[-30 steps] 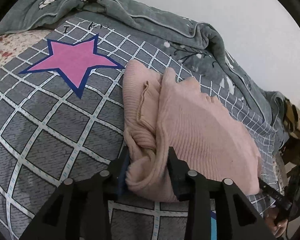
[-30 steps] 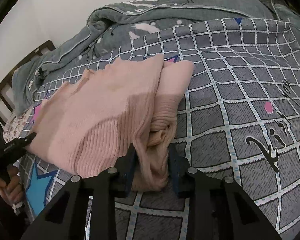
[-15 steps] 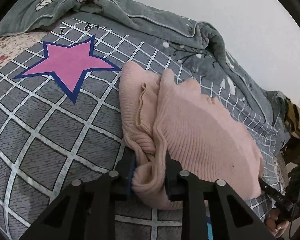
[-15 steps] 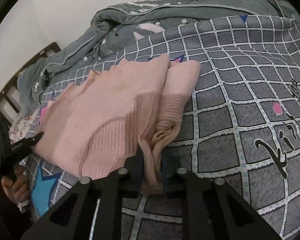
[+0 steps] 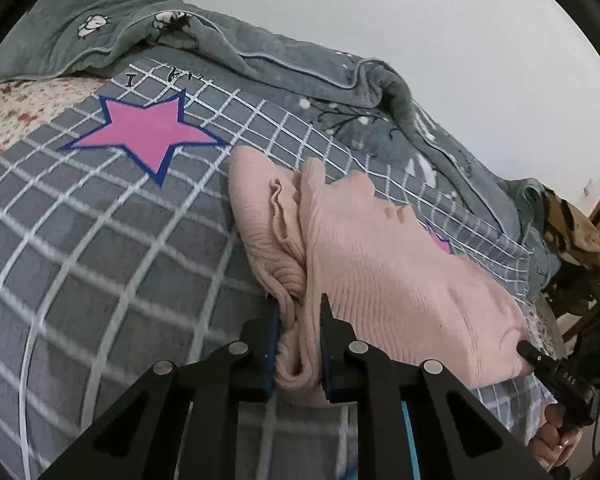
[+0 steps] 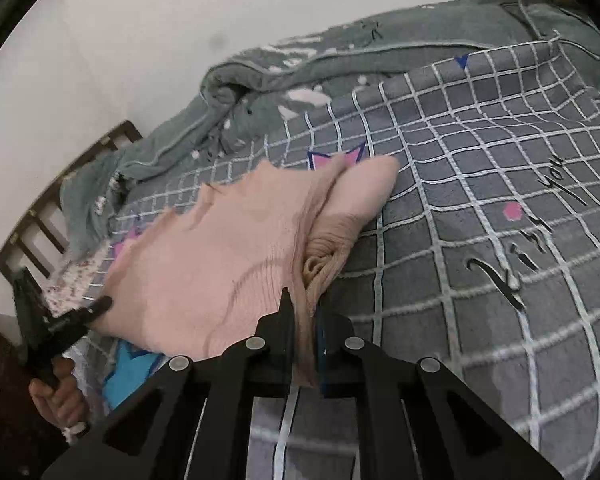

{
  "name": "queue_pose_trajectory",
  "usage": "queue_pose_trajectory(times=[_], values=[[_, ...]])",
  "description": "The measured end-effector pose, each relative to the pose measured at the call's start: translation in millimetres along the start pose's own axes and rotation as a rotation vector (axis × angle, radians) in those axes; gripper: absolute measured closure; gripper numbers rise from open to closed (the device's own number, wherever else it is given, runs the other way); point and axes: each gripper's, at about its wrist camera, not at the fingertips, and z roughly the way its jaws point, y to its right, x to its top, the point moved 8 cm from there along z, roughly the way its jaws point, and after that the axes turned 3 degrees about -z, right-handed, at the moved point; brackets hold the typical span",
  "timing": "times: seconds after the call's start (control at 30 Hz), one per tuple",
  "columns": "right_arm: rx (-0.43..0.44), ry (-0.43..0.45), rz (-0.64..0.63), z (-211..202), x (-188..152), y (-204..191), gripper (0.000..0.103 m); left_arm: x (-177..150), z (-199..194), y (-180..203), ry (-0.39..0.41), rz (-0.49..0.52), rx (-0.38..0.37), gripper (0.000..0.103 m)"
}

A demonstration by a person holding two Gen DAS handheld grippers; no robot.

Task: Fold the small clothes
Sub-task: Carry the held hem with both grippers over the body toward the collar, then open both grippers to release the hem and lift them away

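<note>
The pink sweater (image 5: 380,264) lies on the grey checked bedspread (image 5: 80,248), just below and to the right of the big pink star (image 5: 148,136) printed on it, and it looks partly folded: at least one side has been turned in, so that a rolled, doubled edge runs along its star-side flank under a broad flat top panel. By my reading the fold is midway, with the near hem gathered up and a further fold away from the camera, plus a final smoothing, not yet done. The left gripper (image 5: 300,340) is clamped on a bunched wad of the near hem, its jaws narrowed around the cloth. The right gripper (image 6: 306,332) pinches the opposite corner of the same hem, jaws nearly touching with a thin fold between them. The knit is fine-ribbed, soft and thick, slumping in rounded rolls rather than creasing sharply. Beyond the star, a plush grey-green blanket (image 5: 300,68) with piped edging and white prints lies heaped against the plain white wall (image 5: 380,8); a dark slatted bed frame (image 6: 60,200) shows in the right wrist view.
</note>
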Motion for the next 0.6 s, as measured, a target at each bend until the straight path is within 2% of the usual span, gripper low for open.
queue_pose_trajectory(times=[0.17,0.3,0.43,0.5,0.53,0.6], values=[[-0.029,0.015,-0.001,-29,-28,4,0.095,-32,-27,5,0.013,0.019,-0.01,0.087],[-0.05,0.03,-0.003,-49,-50,7,0.094,-49,-35,7,0.032,0.058,0.04,0.085],[-0.171,0.038,-0.085,-56,-61,5,0.087,-46,-32,7,0.022,0.097,0.092,0.076],[-0.174,0.051,-0.089,-66,-64,3,0.083,-45,-30,5,0.014,0.102,0.11,0.064],[-0.166,0.058,-0.078,-69,-64,3,0.083,-43,-28,5,0.012,0.109,0.128,0.054],[-0.156,0.069,-0.072,-74,-62,0,0.083,-38,-26,5,0.021,0.112,0.146,0.051]])
